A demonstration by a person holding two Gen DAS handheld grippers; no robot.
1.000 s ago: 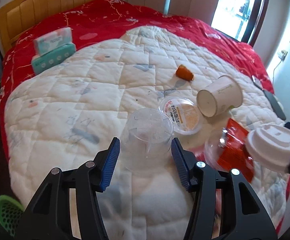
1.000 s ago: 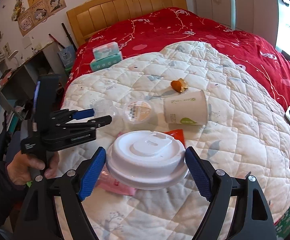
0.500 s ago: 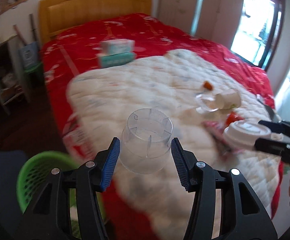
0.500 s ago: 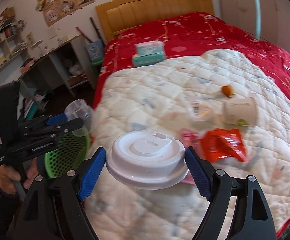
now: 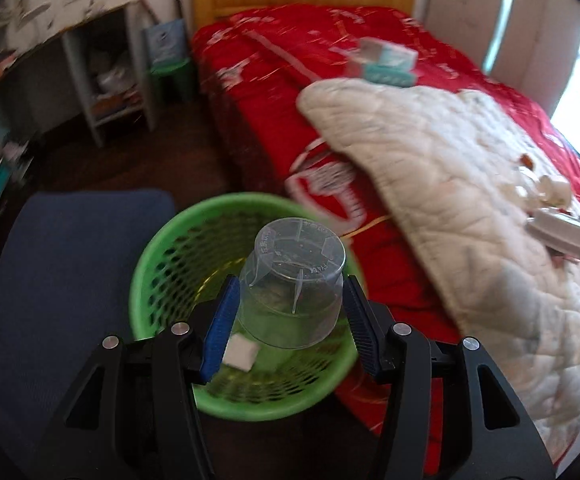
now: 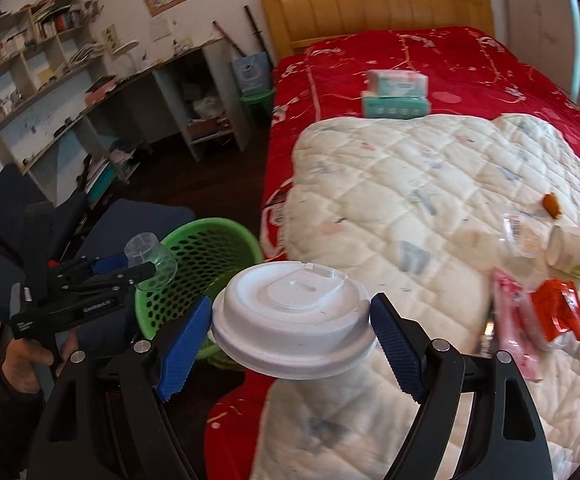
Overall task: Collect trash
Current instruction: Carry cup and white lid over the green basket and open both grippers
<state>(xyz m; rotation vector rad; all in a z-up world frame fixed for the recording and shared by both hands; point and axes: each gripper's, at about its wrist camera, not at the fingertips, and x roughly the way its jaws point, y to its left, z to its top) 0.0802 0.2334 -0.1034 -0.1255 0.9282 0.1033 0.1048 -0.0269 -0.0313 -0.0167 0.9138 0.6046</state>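
Note:
My left gripper (image 5: 288,324) is shut on a clear plastic cup (image 5: 293,284) and holds it right above the green mesh basket (image 5: 162,264), which has a white scrap inside. In the right wrist view the same cup (image 6: 150,256) hangs over the basket (image 6: 210,256). My right gripper (image 6: 290,334) is shut on a white cup lid (image 6: 290,320), held over the edge of the bed, right of the basket. A paper cup (image 6: 575,252), a clear lid (image 6: 521,234), an orange wrapper (image 6: 559,314), a pink wrapper (image 6: 515,324) and an orange scrap (image 6: 550,204) lie on the white quilt (image 6: 409,200).
The basket stands on the dark floor between a blue chair (image 5: 50,280) and the red bed (image 5: 290,60). Tissue packs (image 6: 395,94) sit near the headboard. Shelves and a desk (image 6: 90,112) line the left wall.
Both grippers have swung left, away from the quilt toward the floor. The left gripper has carried the clear cup from the bed to above the green basket. The right still holds the lid.

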